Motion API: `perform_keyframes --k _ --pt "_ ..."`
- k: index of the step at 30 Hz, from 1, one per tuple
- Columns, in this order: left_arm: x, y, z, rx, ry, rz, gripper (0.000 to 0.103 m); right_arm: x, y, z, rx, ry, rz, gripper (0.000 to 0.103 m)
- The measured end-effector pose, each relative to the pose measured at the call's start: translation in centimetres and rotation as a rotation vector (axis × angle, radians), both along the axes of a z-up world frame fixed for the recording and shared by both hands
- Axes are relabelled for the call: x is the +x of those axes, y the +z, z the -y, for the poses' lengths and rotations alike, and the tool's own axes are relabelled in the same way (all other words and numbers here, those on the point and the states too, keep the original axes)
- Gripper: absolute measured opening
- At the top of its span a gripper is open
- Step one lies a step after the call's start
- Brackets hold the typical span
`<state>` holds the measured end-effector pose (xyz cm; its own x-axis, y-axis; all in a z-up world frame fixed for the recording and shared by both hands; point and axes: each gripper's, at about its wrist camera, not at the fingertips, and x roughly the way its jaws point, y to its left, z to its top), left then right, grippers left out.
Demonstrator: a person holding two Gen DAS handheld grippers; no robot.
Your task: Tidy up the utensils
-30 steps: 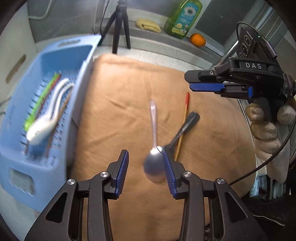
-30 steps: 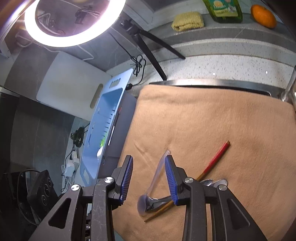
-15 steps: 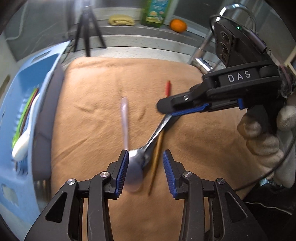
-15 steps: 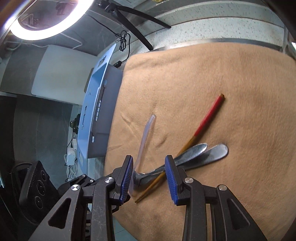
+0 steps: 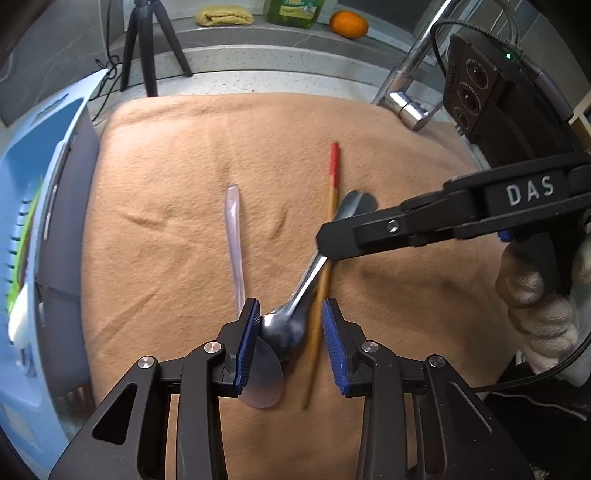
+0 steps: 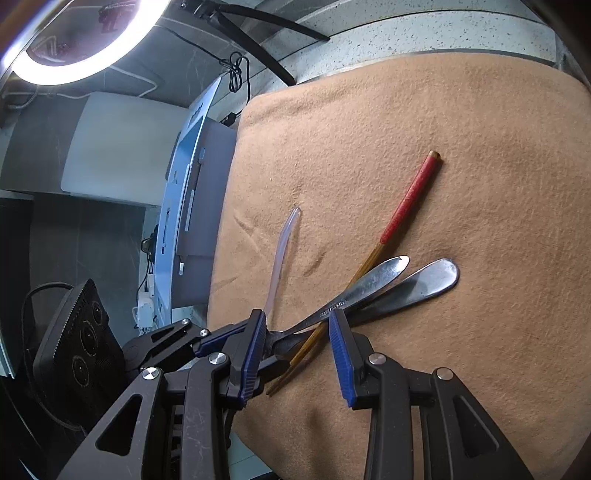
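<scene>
Closing, the left gripper (image 5: 289, 328) jaws straddle the metal spoons (image 5: 286, 325); right gripper (image 6: 297, 354) jaws gape, empty.

"DAS" stands in white letters on the right gripper (image 5: 328, 247).

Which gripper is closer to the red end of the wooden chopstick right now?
Right. The right gripper is over the middle of the red-tipped wooden chopstick, just below its red end. The left gripper, its jaws closing, straddles the metal spoon bowls near the chopstick's bare far end.

Kitchen: faucet (image 5: 413, 88), dish soap (image 5: 295, 13), speckled counter (image 5: 258, 74)
</scene>
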<state>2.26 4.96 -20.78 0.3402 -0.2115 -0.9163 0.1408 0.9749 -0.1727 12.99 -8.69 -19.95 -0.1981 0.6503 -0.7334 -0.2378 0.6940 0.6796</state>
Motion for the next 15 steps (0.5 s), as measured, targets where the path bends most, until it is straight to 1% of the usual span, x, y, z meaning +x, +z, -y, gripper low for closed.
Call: perform_keyframes --k 3,5,9,15 --pt "-0.3 0.0 -0.2 0.031 -0.008 -0.004 0.033 0.0 -0.2 -0.5 0.001 0.009 -0.001 0.033" --pt "-0.5 -0.2 -0.1 0.091 -0.009 0.0 0.033 0.0 -0.4 -0.8 -0.001 0.012 -0.005 0.033" --pt "-0.8 -0.1 -0.4 0.094 -0.002 0.004 0.034 0.1 -0.7 -1.5 -0.002 0.02 -0.014 0.033" --pt "-1.2 -0.1 -1.1 0.086 0.031 0.012 0.034 0.2 -1.3 -2.4 -0.021 0.027 -0.013 0.033"
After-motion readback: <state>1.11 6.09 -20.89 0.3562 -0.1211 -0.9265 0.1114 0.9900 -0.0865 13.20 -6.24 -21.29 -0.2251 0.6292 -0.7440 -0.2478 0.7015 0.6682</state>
